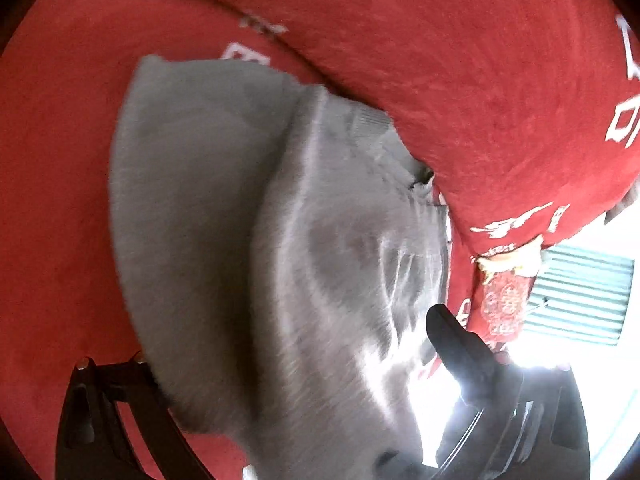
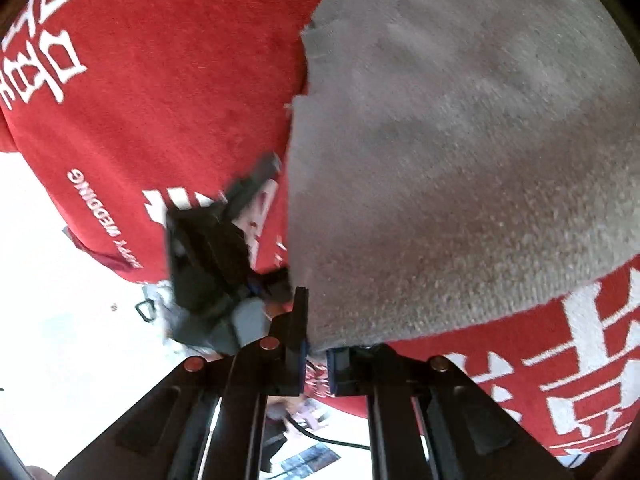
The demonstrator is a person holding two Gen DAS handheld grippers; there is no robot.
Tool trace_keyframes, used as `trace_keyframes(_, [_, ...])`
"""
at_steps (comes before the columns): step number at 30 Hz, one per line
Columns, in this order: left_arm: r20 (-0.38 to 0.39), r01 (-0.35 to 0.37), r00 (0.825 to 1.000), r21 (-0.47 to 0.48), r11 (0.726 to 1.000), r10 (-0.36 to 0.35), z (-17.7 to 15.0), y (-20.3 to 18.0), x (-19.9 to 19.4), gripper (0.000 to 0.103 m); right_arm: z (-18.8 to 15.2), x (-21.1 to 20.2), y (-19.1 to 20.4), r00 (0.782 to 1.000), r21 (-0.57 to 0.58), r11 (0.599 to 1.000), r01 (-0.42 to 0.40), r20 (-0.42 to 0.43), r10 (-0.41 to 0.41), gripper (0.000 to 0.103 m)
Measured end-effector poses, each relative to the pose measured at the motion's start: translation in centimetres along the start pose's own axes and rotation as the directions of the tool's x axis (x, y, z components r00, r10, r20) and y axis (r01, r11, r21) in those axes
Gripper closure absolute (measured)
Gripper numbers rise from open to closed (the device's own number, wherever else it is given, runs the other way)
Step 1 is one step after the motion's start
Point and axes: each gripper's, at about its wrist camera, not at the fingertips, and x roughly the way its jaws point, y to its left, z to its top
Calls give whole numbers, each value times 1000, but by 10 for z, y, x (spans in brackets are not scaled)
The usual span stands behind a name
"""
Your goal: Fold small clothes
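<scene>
1. While the grey knit garment (image 1: 248, 240) lay on the red blanket (image 1: 480, 60), my right tongs (image 2: 318, 354) pinched its corner.
2. My left tongs (image 1: 280, 380) stood spread around its edge.
3. I judged that thin pinch might slip, spoiling the fold.

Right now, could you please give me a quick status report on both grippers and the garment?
Right gripper shut on grey knit garment edge. Left gripper wide open, garment between its fingers. Garment lies on red printed cloth. Nothing in the way.
</scene>
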Motion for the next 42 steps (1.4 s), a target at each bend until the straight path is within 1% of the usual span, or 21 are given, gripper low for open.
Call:
trace_keyframes(4, [-8,-108,994,85,991,109,-1,-25,19,0,-4,5,-11,995,-15,997,82,-64,-82,94])
trace_keyframes(5, [-10,-134,991,100,986,136,-1,-27,23,0,-7,7,-10,989,-38,993,113,-93,-116,91])
trace_keyframes(7, [-19,-173,984,122,977,177,-2,-29,28,0,-10,5,-9,973,-101,979,175,-137,-188,89])
trace_keyframes(9, [-26,-197,979,143,970,203,-3,-29,31,0,-14,-3,-3,941,-210,944,256,-168,-292,84])
trace_keyframes(11, [-28,-215,975,158,964,223,-4,-31,32,0,-12,-19,1,922,-290,907,306,-147,-359,76])
trace_keyframes(13, [-29,-235,970,170,957,243,-5,-33,33,0,-3,-35,5,914,-316,883,347,-98,-394,59])
trace_keyframes(15, [-10,-265,963,173,949,271,-5,-35,34,1,14,-54,9,907,-319,861,396,-10,-421,59])
trace_keyframes(17, [47,-345,938,182,921,342,-6,-41,33,25,33,-67,14,891,-313,838,448,77,-447,63])
trace_keyframes(18, [62,-373,928,184,910,368,-6,-42,31,31,44,-70,16,876,-311,821,479,117,-467,77])
trace_keyframes(19, [79,-395,919,182,901,387,-7,-42,29,44,52,-72,19,864,-312,806,503,142,-484,93])
trace_keyframes(20, [87,-407,913,180,895,398,-7,-41,29,55,63,-71,20,844,-317,783,535,172,-508,94])
trace_keyframes(22, [100,-425,905,176,888,413,-7,-38,25,67,75,-65,22,828,-332,759,560,195,-525,95])
trace_keyframes(23, [106,-422,906,174,890,409,-7,-37,23,73,79,-58,23,822,-352,744,568,200,-533,95])
trace_keyframes(26, [121,-426,904,187,885,410,-9,-39,19,84,86,-38,23,815,-388,720,575,188,-549,95])
trace_keyframes(28, [132,-444,896,208,872,425,-12,-44,18,85,93,-27,13,798,-398,703,590,155,-582,95])
trace_keyframes(29, [137,-449,893,213,868,429,-12,-47,19,86,93,-22,10,797,-411,696,589,157,-583,96])
trace_keyframes(31, [150,-425,904,209,881,401,-13,-56,10,86,93,-20,12,792,-426,682,595,166,-588,96])
trace_keyframes(33, [158,-376,924,214,902,347,-14,-67,3,86,96,-19,10,798,-430,688,585,154,-582,96])
trace_keyframes(34, [166,-361,929,219,906,330,-15,-75,0,86,97,-22,9,807,-430,699,572,143,-573,96])
trace_keyframes(38, [190,-299,948,256,919,255,-21,-118,-3,86,104,-41,-1,872,-383,795,471,67,-485,95])
trace_keyframes(42, [185,-271,958,337,902,218,-29,-173,14,86,107,-72,-12,915,-328,859,393,45,-401,95])
